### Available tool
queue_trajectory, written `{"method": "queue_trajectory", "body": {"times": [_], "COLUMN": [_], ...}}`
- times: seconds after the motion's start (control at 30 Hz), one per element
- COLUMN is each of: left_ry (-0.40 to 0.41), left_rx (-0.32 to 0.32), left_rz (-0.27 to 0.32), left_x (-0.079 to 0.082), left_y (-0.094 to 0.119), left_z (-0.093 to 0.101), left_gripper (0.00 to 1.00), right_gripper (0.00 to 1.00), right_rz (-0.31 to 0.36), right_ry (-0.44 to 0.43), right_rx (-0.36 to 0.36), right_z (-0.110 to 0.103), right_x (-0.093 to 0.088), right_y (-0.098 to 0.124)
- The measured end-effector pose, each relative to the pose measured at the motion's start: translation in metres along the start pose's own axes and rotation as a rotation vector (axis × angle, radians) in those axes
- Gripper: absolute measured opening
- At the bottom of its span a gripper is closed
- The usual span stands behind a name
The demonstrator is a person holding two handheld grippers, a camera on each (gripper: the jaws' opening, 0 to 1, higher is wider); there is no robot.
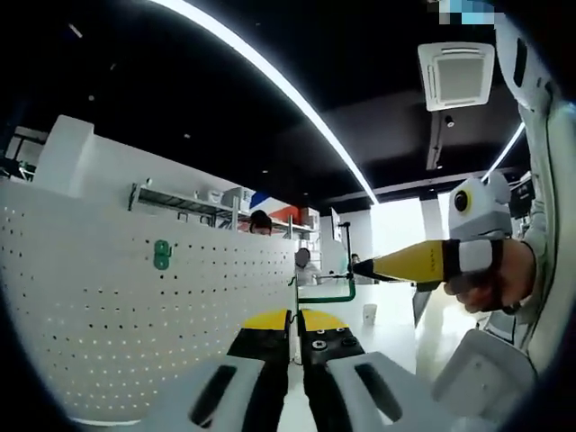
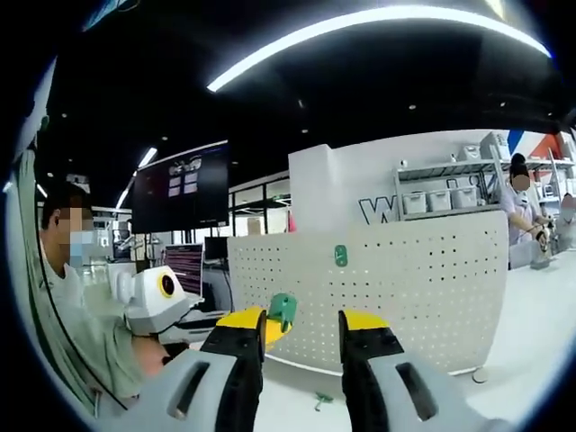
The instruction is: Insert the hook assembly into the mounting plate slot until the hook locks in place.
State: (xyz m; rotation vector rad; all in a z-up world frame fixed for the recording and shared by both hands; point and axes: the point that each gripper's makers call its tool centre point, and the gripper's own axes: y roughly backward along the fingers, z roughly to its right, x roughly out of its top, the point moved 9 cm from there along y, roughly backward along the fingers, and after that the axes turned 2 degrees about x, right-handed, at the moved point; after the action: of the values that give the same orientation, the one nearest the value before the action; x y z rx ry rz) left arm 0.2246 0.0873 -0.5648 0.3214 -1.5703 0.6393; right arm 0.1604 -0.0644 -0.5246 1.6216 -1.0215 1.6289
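Observation:
My left gripper (image 1: 294, 317) is shut on a thin green hook assembly (image 1: 326, 298), whose wire runs right from the jaws and then bends upward. On the white pegboard (image 1: 108, 306) to the left sits the small green mounting plate (image 1: 162, 254), well apart from the hook. My right gripper (image 1: 362, 267) comes in from the right in a hand, its tip close to the hook's upright end. In the right gripper view my right gripper (image 2: 303, 322) stands open, facing the pegboard (image 2: 405, 297) and the plate (image 2: 340, 256). The left gripper (image 2: 263, 327) holds the hook's green piece (image 2: 283, 309) there.
A small green part (image 2: 319, 397) lies on the white table (image 2: 531, 315) in front of the pegboard. The person holding the grippers (image 2: 72, 306) is at the left. Another person (image 2: 520, 198) works by shelves with bins (image 2: 441, 200) at the back right.

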Motion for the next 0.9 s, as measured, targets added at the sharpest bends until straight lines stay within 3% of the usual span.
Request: {"method": "queue_trajectory", "body": {"times": [0.9], "left_ry": [0.000], "left_rx": [-0.062], "left_rz": [0.052], "left_x": [0.018], "left_y": [-0.005], "left_z": [0.020], "left_gripper": [0.03], "right_gripper": [0.14], "right_rz": [0.000], "right_ry": [-0.026], "right_rx": [0.052], "right_z": [-0.008], "right_x": [0.005], "right_y": [-0.007]}}
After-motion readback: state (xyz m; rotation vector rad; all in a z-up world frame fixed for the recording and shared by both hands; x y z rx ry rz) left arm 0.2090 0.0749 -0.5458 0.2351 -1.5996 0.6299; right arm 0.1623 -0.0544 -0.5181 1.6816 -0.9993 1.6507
